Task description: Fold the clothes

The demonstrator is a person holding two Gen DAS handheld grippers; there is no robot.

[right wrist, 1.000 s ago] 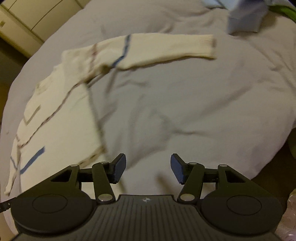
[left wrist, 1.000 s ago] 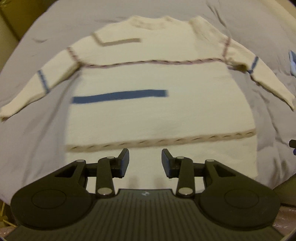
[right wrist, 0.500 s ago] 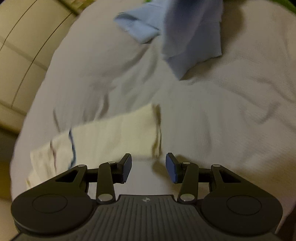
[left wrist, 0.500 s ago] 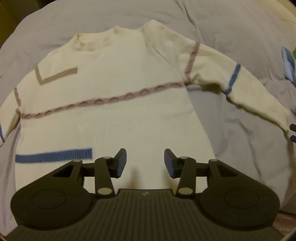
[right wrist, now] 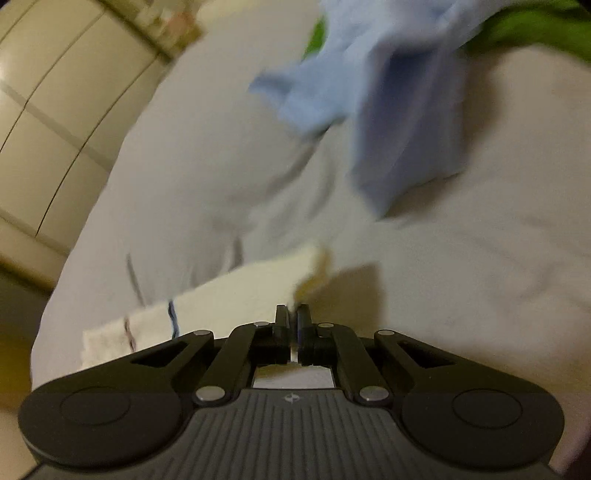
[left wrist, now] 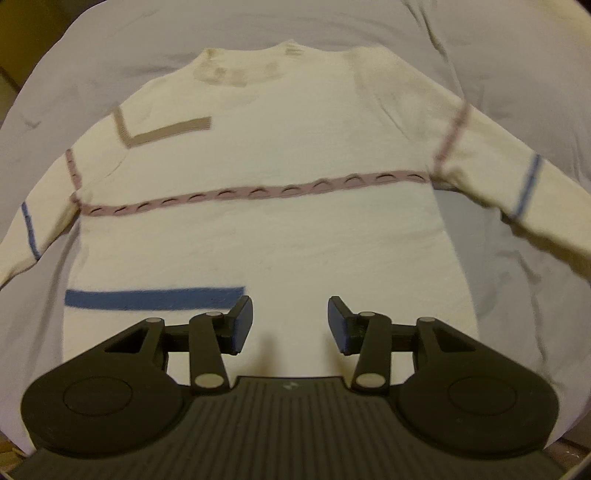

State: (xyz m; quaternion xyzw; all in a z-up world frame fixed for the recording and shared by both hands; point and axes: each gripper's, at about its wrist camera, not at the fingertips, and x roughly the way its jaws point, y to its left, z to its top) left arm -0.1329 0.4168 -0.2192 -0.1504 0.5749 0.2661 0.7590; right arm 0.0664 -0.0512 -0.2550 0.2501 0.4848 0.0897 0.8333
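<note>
A cream sweater [left wrist: 266, 236] with pink, tan and blue stripes lies flat on a grey bed sheet [left wrist: 110, 62], sleeves spread to both sides. My left gripper [left wrist: 290, 317] is open and empty, hovering over the sweater's lower body. In the right wrist view my right gripper [right wrist: 293, 317] is shut on the cuff end of the sweater's sleeve [right wrist: 236, 291], which stretches away to the left. The view is blurred.
A light blue garment [right wrist: 388, 110] lies crumpled on the sheet [right wrist: 480, 258] beyond the sleeve, with something green [right wrist: 535, 29] behind it. Cream cabinet doors [right wrist: 55, 110] stand past the bed's left edge.
My right gripper moved onto the sleeve cuff and shut on it. My left gripper swung back left, so the sweater's chest is centred again; it stayed open.
</note>
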